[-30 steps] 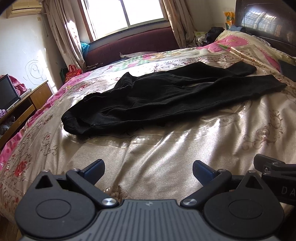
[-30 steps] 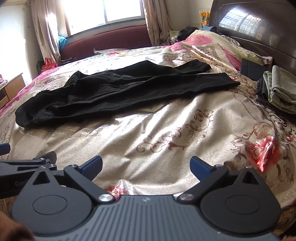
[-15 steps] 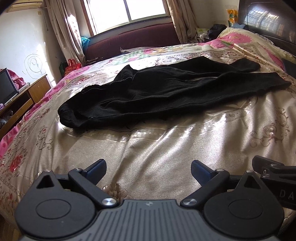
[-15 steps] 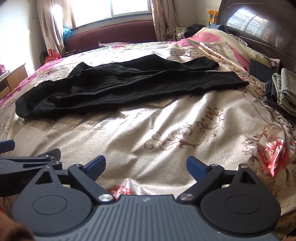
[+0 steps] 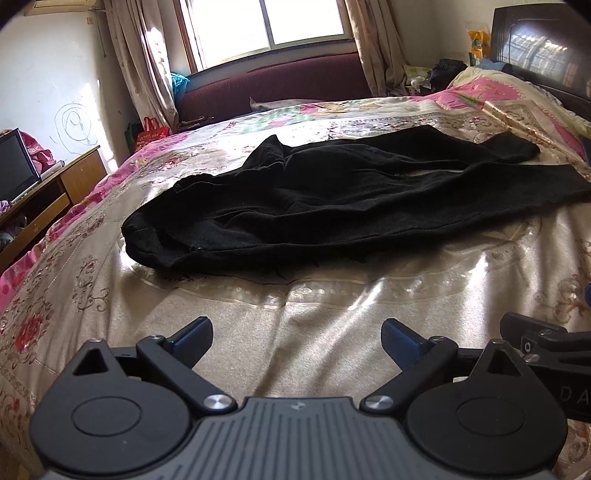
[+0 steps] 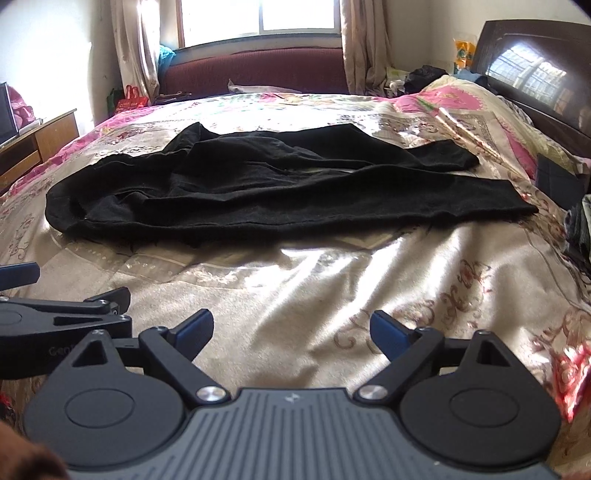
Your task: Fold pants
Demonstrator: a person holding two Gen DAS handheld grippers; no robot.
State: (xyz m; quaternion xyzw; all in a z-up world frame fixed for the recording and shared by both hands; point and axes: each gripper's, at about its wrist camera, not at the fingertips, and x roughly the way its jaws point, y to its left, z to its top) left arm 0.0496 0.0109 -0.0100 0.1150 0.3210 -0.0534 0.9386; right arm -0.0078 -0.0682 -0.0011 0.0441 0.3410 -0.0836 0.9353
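Two grippers hang side by side over the near edge of the bed (image 5: 332, 350), both well short of the pants (image 5: 351, 199); the left gripper (image 5: 297, 338) has its blue-padded fingers spread wide with only bare bedspread between them; the right gripper (image 6: 291, 330) is also wide but its jaws are closing, and nothing lies between them either. Beyond the grippers, on the middle of the bed's shiny floral cover, the black pants lie flat and rumpled; their long axis runs across the bed, from left to right in both views; the bunched waist end points toward the bed's left side, nearest the wooden cabinet (image 5: 48, 195), and the two legs point right toward the dark headboard (image 6: 535, 70), the near leg reaching farther right than the far one, which crosses behind it. At the bed's right edge sits a pile of folded clothes (image 6: 580, 229). Farther off, past the bed's far side, stands a maroon sofa (image 6: 255, 70) under a bright window (image 5: 269, 29) with curtains.
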